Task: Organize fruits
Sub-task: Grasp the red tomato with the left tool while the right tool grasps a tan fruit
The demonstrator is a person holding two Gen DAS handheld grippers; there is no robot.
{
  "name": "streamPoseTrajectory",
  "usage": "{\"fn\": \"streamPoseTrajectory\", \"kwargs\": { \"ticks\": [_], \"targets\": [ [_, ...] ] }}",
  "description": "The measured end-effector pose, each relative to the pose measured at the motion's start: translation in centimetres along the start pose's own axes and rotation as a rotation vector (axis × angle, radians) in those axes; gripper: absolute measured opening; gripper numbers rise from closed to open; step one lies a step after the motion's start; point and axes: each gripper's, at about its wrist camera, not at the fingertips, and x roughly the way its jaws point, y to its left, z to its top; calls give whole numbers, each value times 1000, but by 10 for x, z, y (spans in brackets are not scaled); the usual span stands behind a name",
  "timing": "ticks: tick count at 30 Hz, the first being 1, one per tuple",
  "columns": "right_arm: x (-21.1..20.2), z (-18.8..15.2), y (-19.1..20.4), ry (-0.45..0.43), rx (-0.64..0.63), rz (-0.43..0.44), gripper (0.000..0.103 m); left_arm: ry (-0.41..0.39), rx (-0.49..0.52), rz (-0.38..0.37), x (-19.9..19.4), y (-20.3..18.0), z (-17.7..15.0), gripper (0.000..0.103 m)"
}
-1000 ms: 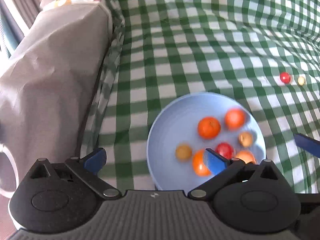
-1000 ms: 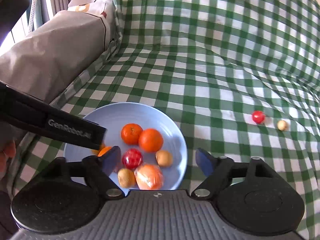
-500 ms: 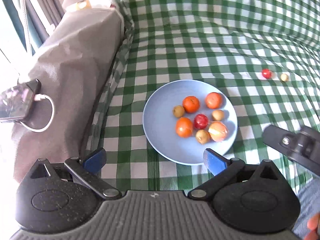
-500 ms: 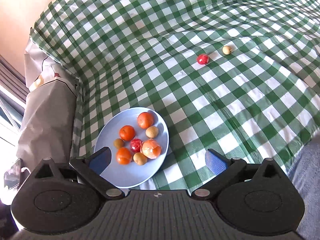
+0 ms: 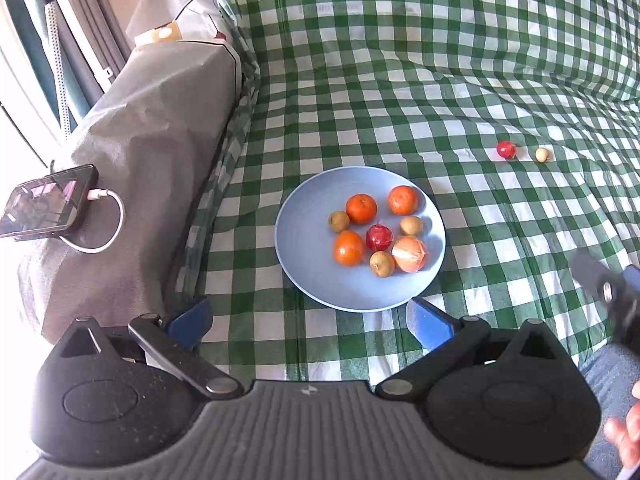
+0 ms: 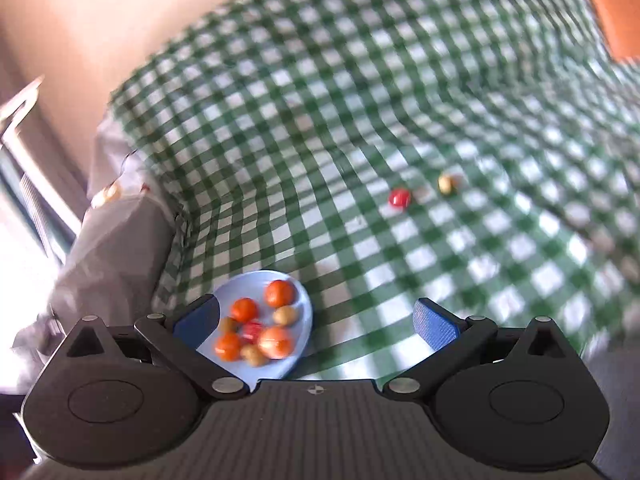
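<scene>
The whole right wrist view is motion-blurred; the blue plate there is partly hidden behind the right gripper. In the left wrist view, that gripper is blurred and cut off at the right edge.

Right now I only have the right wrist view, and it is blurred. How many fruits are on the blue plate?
Observer: Eight on the blue plate: three bare oranges, one wrapped orange, one red fruit and three small brown fruits.
Operator: Is the left tool carrying anything?
Observer: No. The left tool is open and empty, just short of the plate's near rim.
Operator: Anything on the gray cover to the left?
Observer: A phone lies on the gray cover, with a white cable plugged into it.
</scene>
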Motion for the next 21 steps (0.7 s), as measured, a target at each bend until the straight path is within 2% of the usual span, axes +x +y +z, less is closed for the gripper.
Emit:
{"fn": "streamPoseTrajectory", "kwargs": {
  "ticks": [3, 4, 6, 7, 8, 11, 14, 21],
  "targets": [
    [-2, -17, -36, -62, -191, -13, 102, 5, 40, 23, 4, -8, 0, 103],
    [0, -20, -53, -58, -202, -12, 102, 8, 53, 33, 6, -10, 0, 103],
    [3, -12, -88, -12, 22, 20, 102, 18, 74, 49, 12, -16, 3, 103],
    [4, -8, -103, -21, 120, 56, 102, 23, 79, 57, 14, -18, 5, 103],
    [4, -6, -111, -47, 159, 57, 102, 26, 81, 64, 16, -21, 8, 103],
    [14, -1, -125, -56, 214, 71, 102, 26, 93, 75, 19, -28, 18, 103],
    [25, 13, -130, -85, 190, 72, 102, 4, 109, 87, 18, -37, 28, 103],
    [49, 45, -181, -123, 291, 11, 102, -30, 137, 89, 21, -59, 48, 103]
  ]
}}
